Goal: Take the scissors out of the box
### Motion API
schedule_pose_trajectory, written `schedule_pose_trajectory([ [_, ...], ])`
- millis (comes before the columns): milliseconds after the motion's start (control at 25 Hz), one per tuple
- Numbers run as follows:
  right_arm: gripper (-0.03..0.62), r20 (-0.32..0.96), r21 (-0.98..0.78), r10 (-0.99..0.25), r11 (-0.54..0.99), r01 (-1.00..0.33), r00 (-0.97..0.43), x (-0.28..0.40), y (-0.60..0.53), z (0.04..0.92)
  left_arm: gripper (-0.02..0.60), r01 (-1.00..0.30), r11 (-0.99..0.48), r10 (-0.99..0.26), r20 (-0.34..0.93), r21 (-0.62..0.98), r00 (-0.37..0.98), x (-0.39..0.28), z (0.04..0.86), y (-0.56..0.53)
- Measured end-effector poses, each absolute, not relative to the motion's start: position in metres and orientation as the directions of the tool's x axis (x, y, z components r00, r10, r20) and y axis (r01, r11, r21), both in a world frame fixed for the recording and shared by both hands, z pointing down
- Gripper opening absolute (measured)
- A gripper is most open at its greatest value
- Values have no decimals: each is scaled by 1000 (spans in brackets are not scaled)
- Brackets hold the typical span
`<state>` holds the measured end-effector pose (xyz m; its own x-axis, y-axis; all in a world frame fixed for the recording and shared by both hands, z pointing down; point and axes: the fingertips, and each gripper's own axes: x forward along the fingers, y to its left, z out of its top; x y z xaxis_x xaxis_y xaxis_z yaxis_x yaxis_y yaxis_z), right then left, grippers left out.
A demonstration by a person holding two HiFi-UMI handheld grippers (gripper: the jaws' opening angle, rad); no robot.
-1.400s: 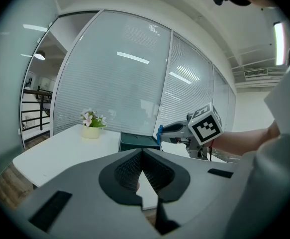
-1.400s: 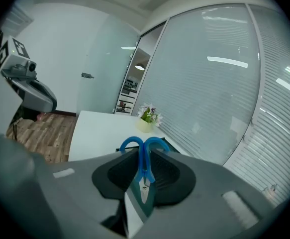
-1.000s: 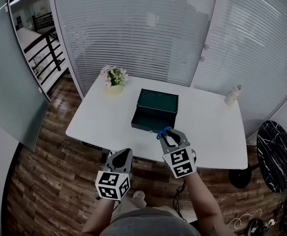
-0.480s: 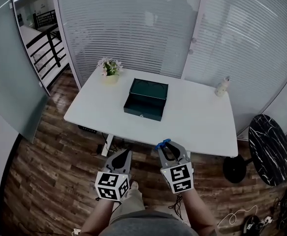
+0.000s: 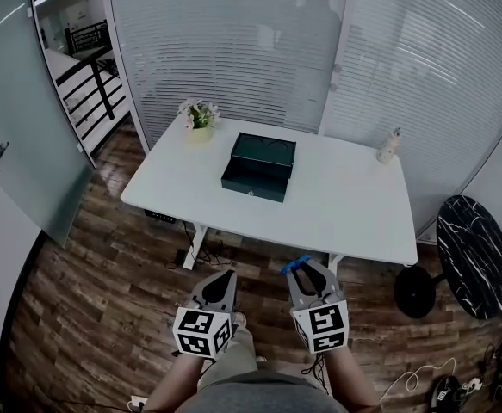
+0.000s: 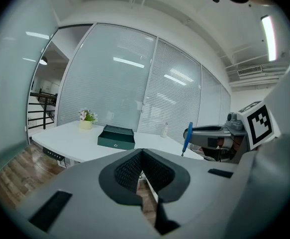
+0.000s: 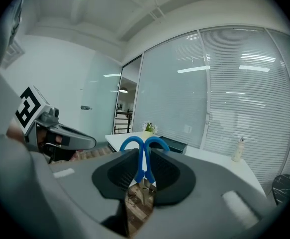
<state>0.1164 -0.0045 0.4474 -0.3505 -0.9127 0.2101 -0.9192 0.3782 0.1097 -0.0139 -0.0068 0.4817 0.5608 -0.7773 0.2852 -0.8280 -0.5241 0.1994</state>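
Right now your right gripper (image 5: 309, 272) is clamped on the blue scissors (image 7: 144, 156), handles poking past the jaws. Your left gripper (image 5: 219, 280) has its jaws together, empty; the box (image 5: 259, 166) sits well apart on the white table (image 5: 354, 218)

The right gripper (image 5: 307, 272) with the scissors (image 5: 296, 264), a second ago over the table (image 5: 354, 218) edge near the box (image 5: 259, 169), is now well clear, over the wooden floor (image 5: 104, 274); the left gripper (image 5: 220, 280) sits farther back too.
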Motion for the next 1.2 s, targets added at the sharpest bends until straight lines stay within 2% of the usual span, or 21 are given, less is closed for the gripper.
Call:
schedule_pose_trajectory([
  [1200,89,162,107,-913,394,-913,-375,106,7,432,5,-835,-515,-793,263,192,549,-20,469,5],
])
